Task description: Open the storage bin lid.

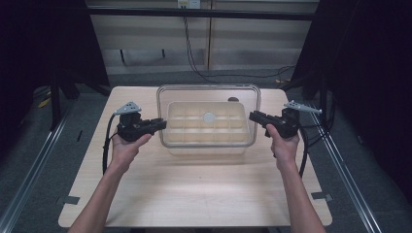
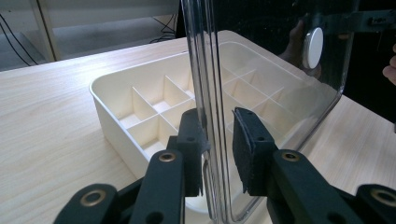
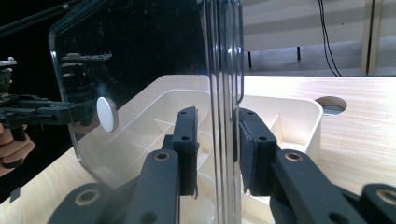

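Clear lid (image 1: 208, 92) over tray (image 1: 208, 123) | compartments bare | grippers straddle lid edges

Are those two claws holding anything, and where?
Both straddle the clear lid above the cream tray: left claw and right claw at opposite rims. Gaps show; clamping uncertain.

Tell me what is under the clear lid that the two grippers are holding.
Under the clear lid sits a cream tray split into open compartments, seen through the plastic. Those in view look empty; the white disc on the lid covers a small spot.
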Action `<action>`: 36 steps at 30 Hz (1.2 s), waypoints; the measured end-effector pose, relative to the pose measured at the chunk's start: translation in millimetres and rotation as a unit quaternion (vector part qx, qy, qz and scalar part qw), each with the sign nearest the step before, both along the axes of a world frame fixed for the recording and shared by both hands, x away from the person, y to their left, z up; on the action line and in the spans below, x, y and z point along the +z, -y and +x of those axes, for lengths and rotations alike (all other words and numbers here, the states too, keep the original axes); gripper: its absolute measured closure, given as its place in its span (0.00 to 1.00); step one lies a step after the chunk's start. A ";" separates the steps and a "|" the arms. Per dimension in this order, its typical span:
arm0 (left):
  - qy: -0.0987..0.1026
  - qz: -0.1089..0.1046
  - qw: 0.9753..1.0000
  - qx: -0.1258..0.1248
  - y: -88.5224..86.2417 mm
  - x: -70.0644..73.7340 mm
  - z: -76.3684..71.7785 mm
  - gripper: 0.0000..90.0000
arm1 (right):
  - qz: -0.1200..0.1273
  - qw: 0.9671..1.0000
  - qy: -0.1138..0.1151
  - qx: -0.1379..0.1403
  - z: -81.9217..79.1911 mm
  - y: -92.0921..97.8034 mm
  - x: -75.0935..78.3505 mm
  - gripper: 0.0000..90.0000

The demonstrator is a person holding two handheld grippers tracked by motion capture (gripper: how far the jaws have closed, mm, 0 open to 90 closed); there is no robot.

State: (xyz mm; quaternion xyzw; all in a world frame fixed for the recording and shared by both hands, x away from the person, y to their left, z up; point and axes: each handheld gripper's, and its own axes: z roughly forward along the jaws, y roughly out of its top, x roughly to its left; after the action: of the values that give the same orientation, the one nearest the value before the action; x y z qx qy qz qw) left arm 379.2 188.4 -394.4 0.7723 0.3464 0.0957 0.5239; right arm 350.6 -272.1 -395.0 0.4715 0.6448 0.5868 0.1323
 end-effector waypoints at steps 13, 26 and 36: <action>0.006 0.023 1.000 -0.016 7.5 -0.1 -14.4 0.82 | 0.007 1.000 0.001 -0.003 -17.1 7.7 0.6 0.78; 0.010 0.031 0.999 -0.017 4.4 3.7 -23.4 0.81 | 0.009 1.000 -0.007 0.006 -28.0 5.6 7.5 0.79; 0.004 0.039 0.999 -0.023 1.7 2.7 -28.7 0.81 | -0.007 1.000 -0.020 0.008 -32.8 1.6 -0.3 0.78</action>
State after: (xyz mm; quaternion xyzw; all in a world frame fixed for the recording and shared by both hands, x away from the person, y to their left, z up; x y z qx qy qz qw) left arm 350.5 186.7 -391.7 0.7994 0.3222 0.1006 0.4969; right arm 317.8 -273.8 -395.2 0.4768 0.6555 0.5737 0.1177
